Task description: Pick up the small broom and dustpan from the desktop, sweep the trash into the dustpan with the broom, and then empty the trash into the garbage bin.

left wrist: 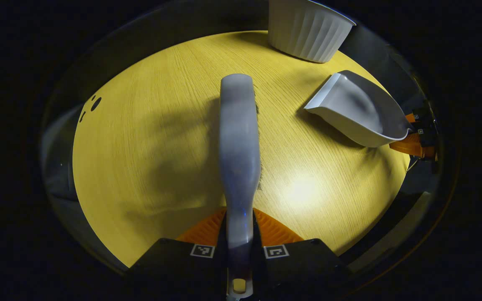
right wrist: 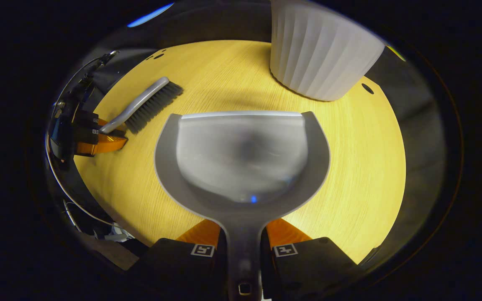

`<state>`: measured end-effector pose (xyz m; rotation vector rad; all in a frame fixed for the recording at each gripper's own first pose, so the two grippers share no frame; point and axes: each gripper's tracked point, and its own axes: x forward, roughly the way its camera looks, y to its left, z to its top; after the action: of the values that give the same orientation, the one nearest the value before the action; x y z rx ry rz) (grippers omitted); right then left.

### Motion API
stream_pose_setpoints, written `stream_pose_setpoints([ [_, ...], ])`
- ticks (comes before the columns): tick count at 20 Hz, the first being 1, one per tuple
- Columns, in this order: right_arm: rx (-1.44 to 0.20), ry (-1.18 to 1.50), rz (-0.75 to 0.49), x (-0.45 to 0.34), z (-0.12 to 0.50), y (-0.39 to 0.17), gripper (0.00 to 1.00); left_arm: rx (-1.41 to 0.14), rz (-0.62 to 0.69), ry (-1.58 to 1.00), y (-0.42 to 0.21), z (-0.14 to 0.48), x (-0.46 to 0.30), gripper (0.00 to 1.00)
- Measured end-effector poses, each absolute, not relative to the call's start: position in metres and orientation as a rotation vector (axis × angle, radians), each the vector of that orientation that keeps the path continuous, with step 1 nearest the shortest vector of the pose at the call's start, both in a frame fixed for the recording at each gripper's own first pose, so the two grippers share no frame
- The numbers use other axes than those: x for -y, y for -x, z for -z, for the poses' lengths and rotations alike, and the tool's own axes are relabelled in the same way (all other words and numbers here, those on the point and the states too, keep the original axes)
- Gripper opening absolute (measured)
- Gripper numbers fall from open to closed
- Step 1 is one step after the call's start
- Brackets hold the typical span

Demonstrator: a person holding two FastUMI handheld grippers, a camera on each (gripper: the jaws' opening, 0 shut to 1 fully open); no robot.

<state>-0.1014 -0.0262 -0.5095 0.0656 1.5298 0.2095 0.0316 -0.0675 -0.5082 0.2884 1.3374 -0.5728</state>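
My left gripper (left wrist: 239,246) is shut on the handle of the small grey broom (left wrist: 239,146), which points straight ahead over the yellow wooden desktop (left wrist: 149,146). My right gripper (right wrist: 243,251) is shut on the handle of the grey dustpan (right wrist: 241,159), whose empty scoop faces forward just above the desktop (right wrist: 362,167). The dustpan (left wrist: 360,110) and the right gripper (left wrist: 416,140) holding it also show at the right of the left gripper view. The broom (right wrist: 144,104), bristles down, and the left gripper (right wrist: 98,138) lie at the left of the right gripper view. No trash is visible.
A white ribbed garbage bin (left wrist: 308,27) stands at the far edge of the desktop, ahead and right of the broom; it is close ahead of the dustpan (right wrist: 320,58). Small dark holes (left wrist: 94,103) mark the desktop's left side. Cables (right wrist: 78,209) hang off the desk's left edge.
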Motion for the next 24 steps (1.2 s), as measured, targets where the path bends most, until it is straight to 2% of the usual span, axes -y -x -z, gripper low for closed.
stream_pose_setpoints([
  [5,-1.542,-0.058,-0.198,0.026,0.519,0.107,0.36,-1.350,0.569,-0.302,-0.031,0.510,0.067,0.29],
  [9,-1.622,-0.042,-0.192,0.025,0.531,0.130,0.38,-1.356,0.564,-0.303,-0.030,0.511,0.067,0.30],
  [11,-1.593,-0.051,-0.195,0.022,0.527,0.126,0.39,-1.354,0.562,-0.302,-0.030,0.510,0.067,0.30],
  [12,-1.595,-0.062,-0.203,0.020,0.529,0.129,0.34,-1.351,0.559,-0.301,-0.031,0.510,0.067,0.30],
  [13,-1.598,-0.069,-0.204,0.018,0.530,0.130,0.40,-1.354,0.554,-0.302,-0.031,0.512,0.065,0.31],
  [14,-1.593,-0.081,-0.205,0.018,0.527,0.130,0.37,-1.349,0.547,-0.308,-0.032,0.511,0.063,0.32],
  [15,-1.594,-0.089,-0.201,0.016,0.528,0.130,0.41,-1.349,0.532,-0.315,-0.034,0.513,0.061,0.35],
  [16,-1.595,-0.094,-0.197,0.016,0.528,0.129,0.51,-1.340,0.520,-0.319,-0.037,0.512,0.058,0.40],
  [17,-1.595,-0.096,-0.195,0.016,0.527,0.128,0.53,-1.342,0.511,-0.314,-0.037,0.512,0.055,0.55],
  [19,-1.593,-0.110,-0.202,0.015,0.526,0.128,0.56,-1.342,0.491,-0.284,-0.038,0.513,0.050,0.75],
  [21,-1.590,-0.147,-0.214,0.005,0.524,0.128,0.67,-1.342,0.471,-0.262,-0.039,0.512,0.047,0.81],
  [22,-1.588,-0.136,-0.199,0.007,0.525,0.127,0.76,-1.341,0.458,-0.263,-0.039,0.511,0.046,0.81],
  [24,-1.591,-0.075,-0.191,0.014,0.527,0.131,1.00,-1.346,0.457,-0.270,-0.035,0.511,0.047,0.86],
])
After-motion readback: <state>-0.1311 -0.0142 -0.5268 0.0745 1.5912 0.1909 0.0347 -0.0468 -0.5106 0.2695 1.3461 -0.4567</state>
